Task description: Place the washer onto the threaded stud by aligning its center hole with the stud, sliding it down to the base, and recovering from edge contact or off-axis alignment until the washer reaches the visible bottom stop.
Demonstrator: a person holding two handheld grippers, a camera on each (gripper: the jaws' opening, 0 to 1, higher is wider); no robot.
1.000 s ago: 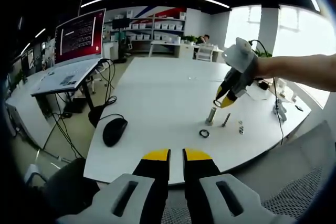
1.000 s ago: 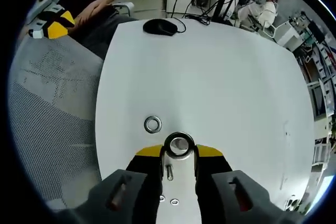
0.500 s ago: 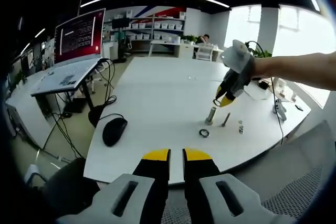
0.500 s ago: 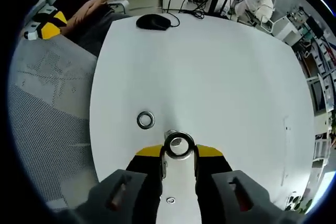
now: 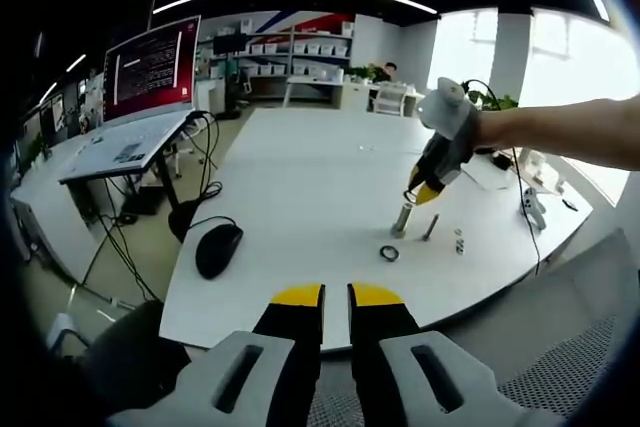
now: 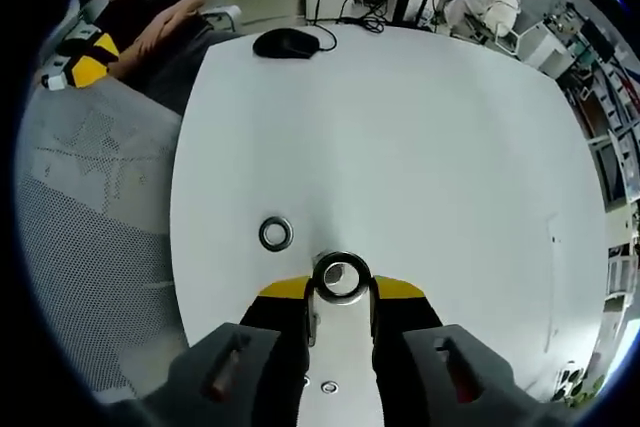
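Observation:
My right gripper (image 6: 340, 292) is shut on a steel washer (image 6: 340, 276), held flat between its yellow tips. In the left gripper view the right gripper (image 5: 420, 194) hangs just above the upright threaded stud (image 5: 402, 219) on the white table (image 5: 300, 177). In the right gripper view the held washer covers most of the stud. A second washer (image 6: 276, 234) lies flat on the table left of the jaws, and the same washer (image 5: 389, 254) lies in front of the stud. My left gripper (image 5: 336, 297) sits low off the table's near edge, jaws close together with nothing between them.
A loose bolt (image 5: 430, 227) and small nuts (image 5: 459, 241) lie right of the stud. A black mouse (image 5: 218, 248) with its cable rests at the table's left edge. A mesh chair (image 6: 90, 217) stands beside the table. A monitor (image 5: 152, 69) stands on a desk to the left.
My right gripper, still holding the washer, has shifted slightly over the stud. The left gripper has stayed still.

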